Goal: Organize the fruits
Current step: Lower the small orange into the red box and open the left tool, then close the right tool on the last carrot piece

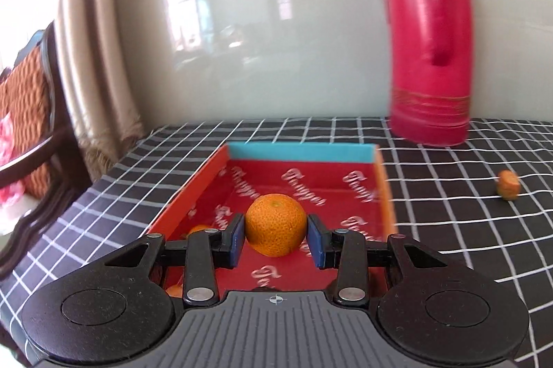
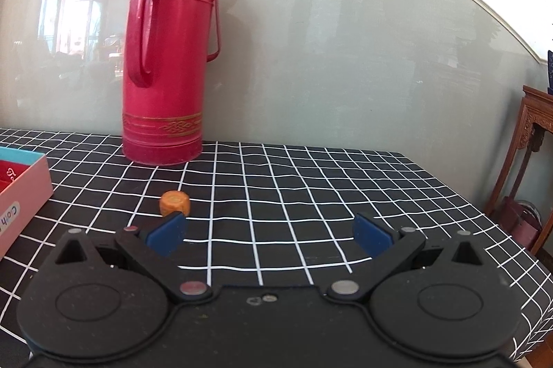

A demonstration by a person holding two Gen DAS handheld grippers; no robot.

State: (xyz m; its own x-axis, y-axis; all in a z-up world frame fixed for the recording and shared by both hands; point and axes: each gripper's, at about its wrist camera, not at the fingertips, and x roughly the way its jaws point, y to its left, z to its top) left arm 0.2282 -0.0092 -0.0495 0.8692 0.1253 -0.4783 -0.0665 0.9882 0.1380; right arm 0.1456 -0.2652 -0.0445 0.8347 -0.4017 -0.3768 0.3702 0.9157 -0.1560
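My left gripper [image 1: 275, 238] is shut on an orange [image 1: 275, 224] and holds it over a shallow red box [image 1: 385, 191] with a blue far wall. Two more oranges [image 1: 198, 228] lie in the box's near left part, mostly hidden behind the gripper. My right gripper [image 2: 269, 231] is open and empty above the checked tablecloth. A small orange cork-like piece [image 2: 174, 202] lies on the cloth just beyond its left fingertip; it also shows in the left wrist view [image 1: 508, 184], right of the box. The box's corner shows at the left edge of the right wrist view [image 2: 24, 191].
A tall red thermos [image 2: 162, 70] stands at the back against the glossy wall, right of the box; it also shows in the left wrist view [image 1: 428, 36]. A carved wooden stand [image 2: 532, 167] is beyond the table's right edge. A chair [image 1: 38, 112] and curtain are left of the table.
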